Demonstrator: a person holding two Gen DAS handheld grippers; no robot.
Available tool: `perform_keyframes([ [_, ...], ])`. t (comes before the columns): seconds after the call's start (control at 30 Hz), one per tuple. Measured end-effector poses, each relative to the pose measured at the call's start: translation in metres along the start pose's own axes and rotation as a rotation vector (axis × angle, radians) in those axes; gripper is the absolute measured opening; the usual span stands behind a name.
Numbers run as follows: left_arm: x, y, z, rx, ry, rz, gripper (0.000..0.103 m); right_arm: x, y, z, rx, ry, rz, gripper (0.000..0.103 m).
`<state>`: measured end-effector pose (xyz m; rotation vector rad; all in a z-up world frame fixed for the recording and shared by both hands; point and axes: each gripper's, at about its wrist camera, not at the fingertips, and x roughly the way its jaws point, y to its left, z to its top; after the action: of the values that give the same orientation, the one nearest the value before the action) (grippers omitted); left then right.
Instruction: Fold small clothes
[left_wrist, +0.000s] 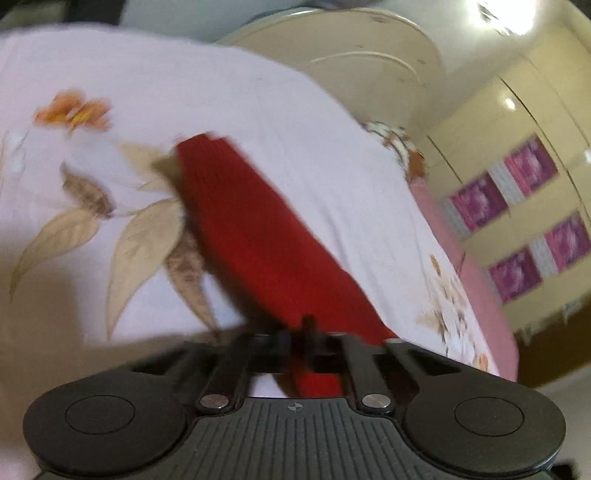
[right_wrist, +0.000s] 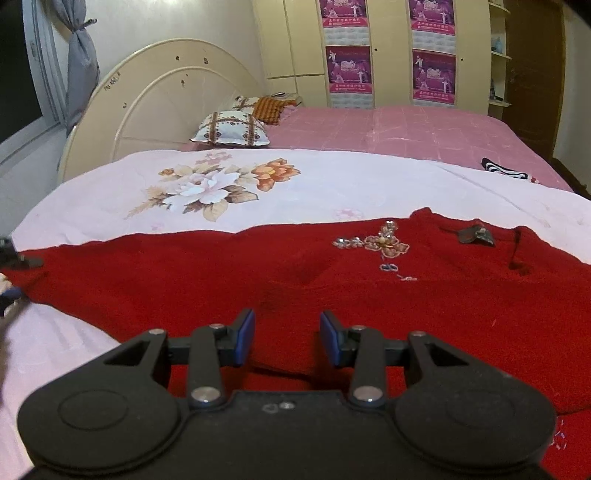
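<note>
A red knit garment (right_wrist: 258, 269) lies spread on the white floral bedsheet (right_wrist: 221, 177), with a beaded flower decoration (right_wrist: 384, 245) and a dark tag (right_wrist: 474, 234) on it. My right gripper (right_wrist: 287, 334) is open, its blue pads (right_wrist: 245, 334) low over the garment's near part. My left gripper (left_wrist: 308, 334) is shut on a stretch of the red garment (left_wrist: 258, 236), which runs taut and lifted away from the jaws over the sheet (left_wrist: 295, 122). The left wrist view is blurred. The left gripper also shows at the left edge of the right wrist view (right_wrist: 14, 258).
A pink bedspread (right_wrist: 406, 125) covers the far half of the bed, with patterned pillows (right_wrist: 232, 129) by the cream headboard (right_wrist: 162, 92). A black-and-white cloth (right_wrist: 506, 170) lies far right. Wardrobes with purple posters (right_wrist: 432, 74) stand behind.
</note>
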<state>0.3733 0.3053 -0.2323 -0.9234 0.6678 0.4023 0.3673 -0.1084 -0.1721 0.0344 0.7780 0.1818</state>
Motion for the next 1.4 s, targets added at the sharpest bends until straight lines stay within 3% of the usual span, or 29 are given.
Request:
perform_keyframes([
  [0.2,-0.010,-0.023,-0.004,0.074,-0.065,-0.038,0.005,0.004,0.000,0.001,-0.029,-0.001,-0.032,0.038],
  [0.27,-0.023,-0.049,-0.008,0.183,-0.111,-0.074,0.005,0.019,-0.001,-0.006,-0.034,0.077,-0.041,0.040],
  [0.3,-0.031,-0.065,-0.012,0.247,-0.127,-0.102,0.005,0.020,-0.002,-0.011,-0.045,0.047,-0.035,0.040],
  [0.4,-0.052,-0.121,-0.035,0.419,-0.136,-0.214,0.005,0.019,-0.005,-0.006,-0.027,0.062,-0.016,0.039],
  [0.43,-0.057,-0.143,-0.048,0.472,-0.117,-0.264,0.005,0.017,-0.010,-0.003,0.004,0.065,0.004,0.035],
  [0.57,-0.076,-0.213,-0.104,0.669,-0.035,-0.397,0.005,-0.015,-0.042,0.001,0.152,0.004,0.042,0.038],
  [0.73,-0.082,-0.277,-0.214,0.862,0.139,-0.524,0.005,-0.060,-0.100,-0.007,0.228,-0.049,-0.019,0.039],
  [0.8,-0.081,-0.286,-0.260,0.943,0.207,-0.514,0.005,-0.075,-0.129,-0.013,0.257,-0.061,-0.064,0.040],
  [0.9,-0.070,-0.292,-0.307,1.078,0.307,-0.429,0.005,-0.089,-0.167,-0.028,0.309,-0.043,-0.118,0.043],
  [1.0,-0.089,-0.293,-0.318,1.130,0.280,-0.415,0.006,-0.098,-0.189,-0.042,0.351,-0.033,-0.127,0.044],
  [1.07,-0.095,-0.298,-0.307,1.084,0.276,-0.436,0.006,-0.101,-0.195,-0.047,0.356,-0.040,-0.125,0.046],
  [1.13,-0.102,-0.307,-0.294,1.034,0.267,-0.456,0.016,-0.101,-0.198,-0.048,0.354,-0.046,-0.107,0.048],
  [1.17,-0.105,-0.307,-0.291,1.033,0.260,-0.463,0.043,-0.100,-0.197,-0.047,0.350,-0.048,-0.097,0.049],
  [1.2,-0.109,-0.310,-0.288,1.028,0.246,-0.464,0.076,-0.100,-0.195,-0.047,0.344,-0.049,-0.086,0.051],
  [1.23,-0.116,-0.311,-0.289,1.025,0.220,-0.476,0.087,-0.103,-0.193,-0.047,0.336,-0.051,-0.073,0.052],
  [1.3,-0.122,-0.313,-0.297,1.047,0.178,-0.504,0.092,-0.105,-0.187,-0.047,0.316,-0.051,-0.053,0.053],
  [1.4,-0.119,-0.319,-0.293,1.040,0.223,-0.499,0.092,-0.102,-0.176,-0.045,0.283,-0.049,-0.031,0.053],
])
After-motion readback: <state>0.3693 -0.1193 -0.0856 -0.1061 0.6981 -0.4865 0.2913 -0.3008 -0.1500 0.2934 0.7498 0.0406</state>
